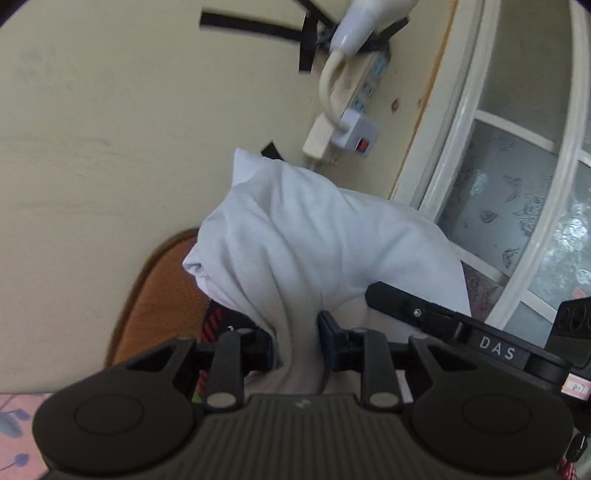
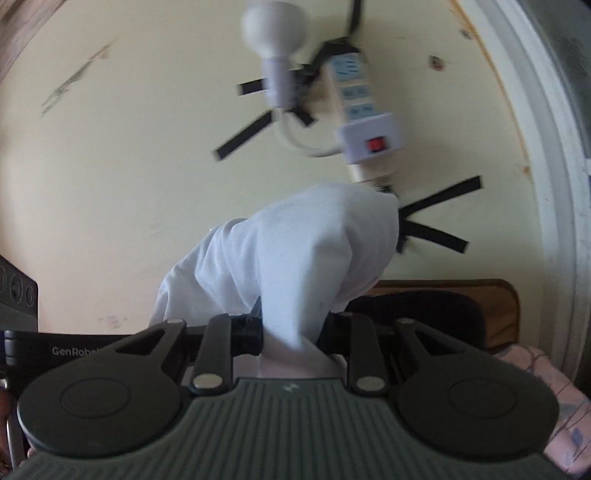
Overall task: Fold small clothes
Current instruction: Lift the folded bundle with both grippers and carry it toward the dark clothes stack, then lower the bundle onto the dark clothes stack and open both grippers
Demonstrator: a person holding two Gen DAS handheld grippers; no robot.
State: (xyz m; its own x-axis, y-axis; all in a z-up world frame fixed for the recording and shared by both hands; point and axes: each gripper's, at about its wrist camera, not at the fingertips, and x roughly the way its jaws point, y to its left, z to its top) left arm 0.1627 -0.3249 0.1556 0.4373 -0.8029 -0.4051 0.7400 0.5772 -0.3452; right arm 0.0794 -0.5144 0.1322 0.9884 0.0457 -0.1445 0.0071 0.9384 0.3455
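This is a lived-in home, most likely a bedroom. A cream painted wall (image 2: 129,166), scuffed and marked, carries a power strip (image 2: 354,96) fixed up with strips of black tape (image 2: 243,136). Beside the power strip hangs a bare light bulb (image 2: 275,33) in a white socket. To the right of the power strip stands a white-framed door (image 1: 517,184) with patterned frosted glass. Below the power strip are a brown wooden headboard (image 1: 155,295) and pink flowered bedding (image 2: 554,398).

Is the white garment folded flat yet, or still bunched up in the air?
Bunched and lifted. The white garment bulges in loose folds above the left gripper; the right gripper pinches another part. Neither view shows it lying flat.
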